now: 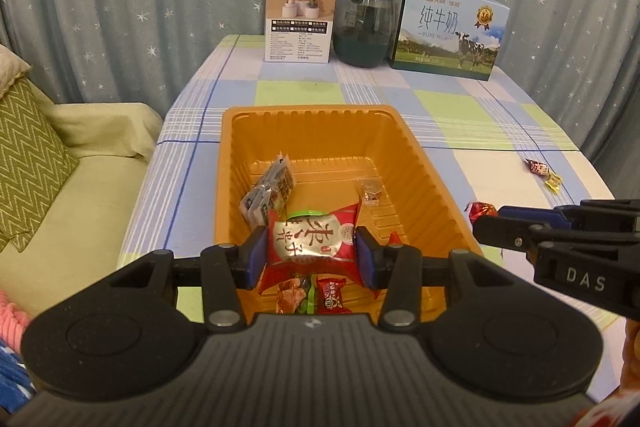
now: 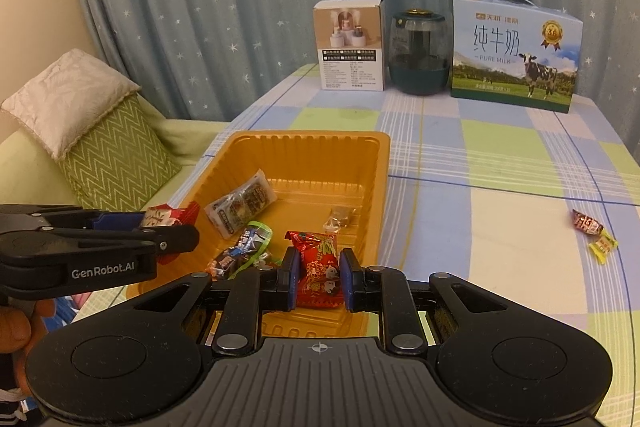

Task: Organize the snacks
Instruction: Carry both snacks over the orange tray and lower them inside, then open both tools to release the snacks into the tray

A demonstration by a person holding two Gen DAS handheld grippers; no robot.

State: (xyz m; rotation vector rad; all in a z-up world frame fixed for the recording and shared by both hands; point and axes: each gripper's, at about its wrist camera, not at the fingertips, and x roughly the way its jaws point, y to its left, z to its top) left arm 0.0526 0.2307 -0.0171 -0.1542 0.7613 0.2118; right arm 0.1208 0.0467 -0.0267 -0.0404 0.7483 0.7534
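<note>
Over the near end of the tray, both tongs carry a snack for release.
Left gripper (image 1: 311, 259): pads pressed on the flanks of a red date packet (image 1: 310, 241), held flat and face-up above the tray, judged to be so for a clean drop among the snacks already in.
Date packet: red foil with a silver-white centre panel, large dark characters, crimped ends flaring past the pads.
Tray (image 1: 312, 115): orange ribbed plastic, directly below and ahead of both tongs; inside lie a grey-printed sachet (image 1: 272, 187), a clear-wrapped sweet (image 1: 370, 189) and small red sweets beneath the left gripper.
Right gripper (image 2: 319, 281): clamped narrow on a red candy (image 2: 318, 267), just over the tray's near right rim.
Red candy: crinkled red wrapper, gold and white print, twisted top standing above the pads.
Loose sweets (image 2: 595, 233): one red, one yellow, on the checked tablecloth (image 2: 500, 227), well right of the right gripper, not yet collected.
</note>
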